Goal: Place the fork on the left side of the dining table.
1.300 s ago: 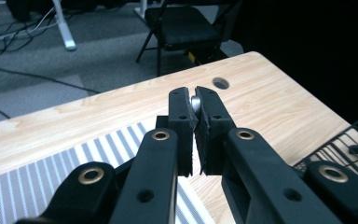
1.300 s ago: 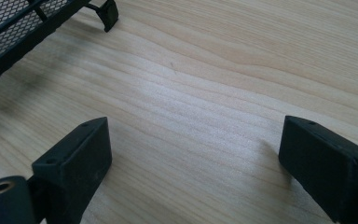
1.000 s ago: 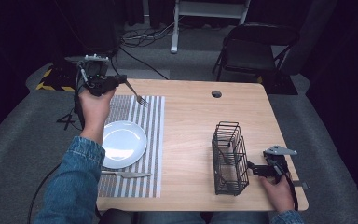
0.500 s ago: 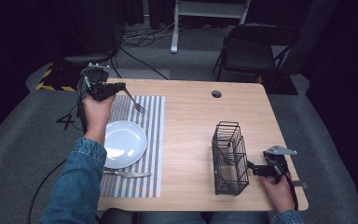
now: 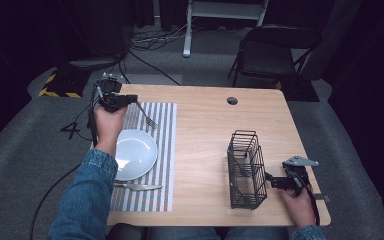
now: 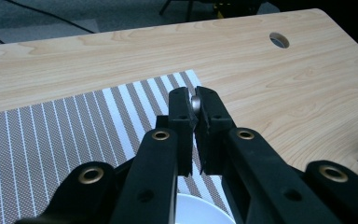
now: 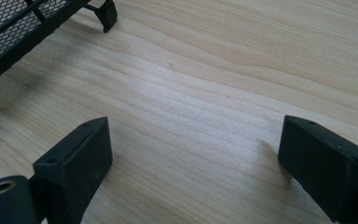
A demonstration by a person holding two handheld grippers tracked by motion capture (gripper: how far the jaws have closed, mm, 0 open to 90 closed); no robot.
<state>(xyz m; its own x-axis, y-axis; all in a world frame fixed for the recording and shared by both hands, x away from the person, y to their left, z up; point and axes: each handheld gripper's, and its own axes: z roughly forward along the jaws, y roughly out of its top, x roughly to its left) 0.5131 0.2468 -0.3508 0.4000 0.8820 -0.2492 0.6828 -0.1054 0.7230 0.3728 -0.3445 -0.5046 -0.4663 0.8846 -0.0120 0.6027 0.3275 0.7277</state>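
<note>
Left gripper (image 5: 130, 101) has lowered the fork (image 5: 145, 114) toward the striped woven placemat (image 5: 165, 150).
Its black jaws clamp the metal handle; right gripper (image 7: 193, 158) stands wide open, empty, over grained wood.

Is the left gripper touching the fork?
Touching. In the left gripper view the left gripper has its jaws shut on the fork handle; the high view shows the fork sticking out from it.

Right gripper (image 7: 193, 154): jaws spread wide, nothing between them, one black pad low left and the other at the right edge. Both hang just over bare light-wood table (image 7: 223, 84), faint shadows under each. Top-left corner: the bottom of a black wire-mesh basket (image 7: 14, 23) with one small foot on the wood, well apart from the jaws.
</note>
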